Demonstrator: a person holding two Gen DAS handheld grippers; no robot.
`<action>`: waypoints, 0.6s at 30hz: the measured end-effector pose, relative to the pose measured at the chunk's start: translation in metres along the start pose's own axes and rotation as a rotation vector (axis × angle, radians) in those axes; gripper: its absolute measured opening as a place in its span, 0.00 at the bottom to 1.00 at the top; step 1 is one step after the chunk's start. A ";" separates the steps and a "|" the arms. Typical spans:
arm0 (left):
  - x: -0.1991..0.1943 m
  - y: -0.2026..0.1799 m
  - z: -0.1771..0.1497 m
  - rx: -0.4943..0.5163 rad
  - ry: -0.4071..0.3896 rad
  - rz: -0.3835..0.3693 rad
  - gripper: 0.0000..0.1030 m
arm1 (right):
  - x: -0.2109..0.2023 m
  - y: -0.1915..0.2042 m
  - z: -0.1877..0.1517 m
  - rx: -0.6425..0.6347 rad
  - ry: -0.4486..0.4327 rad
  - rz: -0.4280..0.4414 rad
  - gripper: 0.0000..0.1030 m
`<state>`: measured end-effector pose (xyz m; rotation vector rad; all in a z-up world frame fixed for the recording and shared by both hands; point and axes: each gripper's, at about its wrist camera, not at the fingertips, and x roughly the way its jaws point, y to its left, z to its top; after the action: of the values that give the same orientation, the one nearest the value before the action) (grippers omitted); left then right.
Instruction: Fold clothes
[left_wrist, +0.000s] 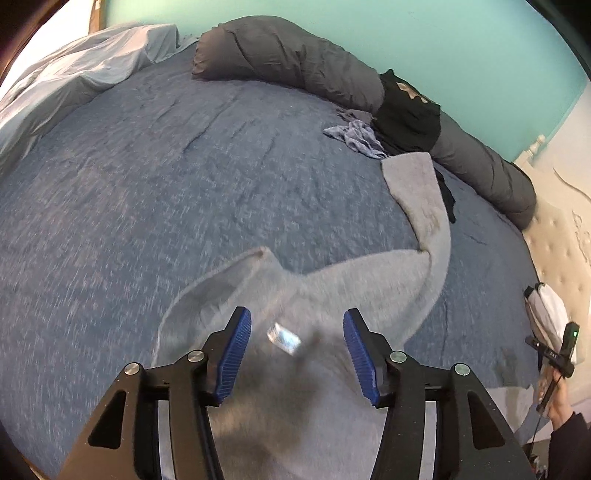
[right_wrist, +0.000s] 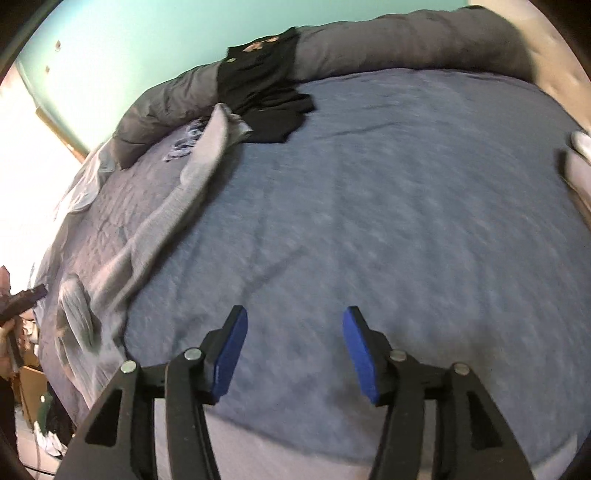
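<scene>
Nearest the left wrist camera, the left gripper (left_wrist: 297, 341) hangs with its blue pads (left_wrist: 236, 354) spread wide and nothing between them, directly above the grey sweatshirt (left_wrist: 332, 295). A small shiny label (left_wrist: 283, 338) lies at the garment's neck between the two pads. One sleeve (left_wrist: 424, 206) runs away from the body toward the far side of the blue bedspread (left_wrist: 147, 184). At that view's right edge appear the right gripper (left_wrist: 554, 354) and the hand (left_wrist: 561, 400) holding it. Seen from the right wrist, this gripper's jaws likewise stand apart and empty, over bare bedspread, with the sweatshirt off to its left. Beyond the sleeve's end lie a crumpled pale blue cloth (left_wrist: 356, 138) and a black garment (left_wrist: 406, 114), the latter resting against a long grey bolster (left_wrist: 288, 55) along the teal wall (left_wrist: 406, 29).
</scene>
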<state>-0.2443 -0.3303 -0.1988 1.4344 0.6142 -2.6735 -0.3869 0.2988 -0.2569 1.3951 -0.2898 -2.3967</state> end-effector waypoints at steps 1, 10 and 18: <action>0.004 0.003 0.005 -0.003 0.002 0.000 0.55 | 0.009 0.008 0.011 -0.003 0.002 0.014 0.56; 0.036 0.028 0.028 -0.007 0.040 -0.018 0.58 | 0.104 0.078 0.093 0.002 0.040 0.107 0.67; 0.051 0.034 0.027 0.027 0.058 -0.070 0.59 | 0.183 0.118 0.142 -0.020 0.075 0.096 0.67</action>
<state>-0.2868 -0.3641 -0.2374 1.5301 0.6468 -2.7115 -0.5704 0.1175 -0.2915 1.4255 -0.3056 -2.2588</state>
